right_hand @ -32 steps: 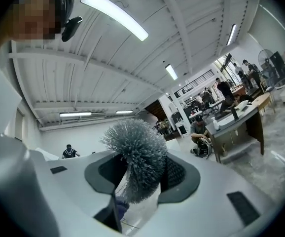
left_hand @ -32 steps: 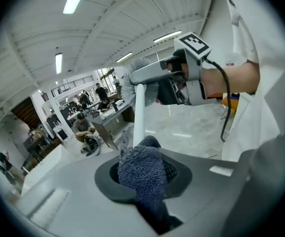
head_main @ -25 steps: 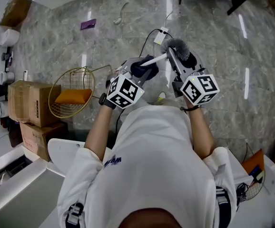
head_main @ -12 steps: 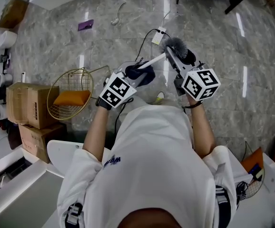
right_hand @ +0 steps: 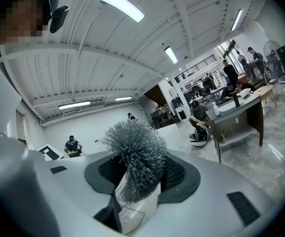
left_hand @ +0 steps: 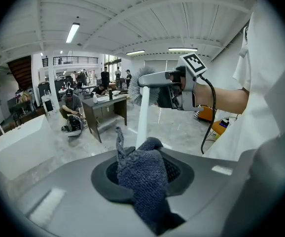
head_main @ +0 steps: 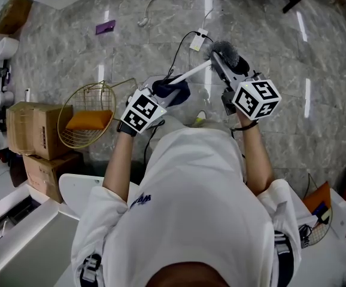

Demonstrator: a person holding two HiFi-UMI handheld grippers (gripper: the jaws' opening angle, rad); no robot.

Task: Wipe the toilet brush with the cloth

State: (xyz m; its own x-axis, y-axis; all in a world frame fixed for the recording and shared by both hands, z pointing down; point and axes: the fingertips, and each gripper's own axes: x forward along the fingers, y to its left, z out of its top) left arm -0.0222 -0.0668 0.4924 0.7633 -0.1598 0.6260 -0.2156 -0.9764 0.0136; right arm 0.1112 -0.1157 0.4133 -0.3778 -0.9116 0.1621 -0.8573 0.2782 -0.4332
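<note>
The right tool clamps the toilet brush by its bristles, seemingly to steady it, while the left tool pinches the cloth against its handle.

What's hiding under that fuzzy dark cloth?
The white handle of the toilet brush goes in under the cloth and sticks out above it. The wrapped part is covered, so it can't be seen.

A big open workshop hall — polished stone floor, white ribbed ceiling with strip lights, people at desks far off, a mezzanine — cardboard boxes on the left.
</note>
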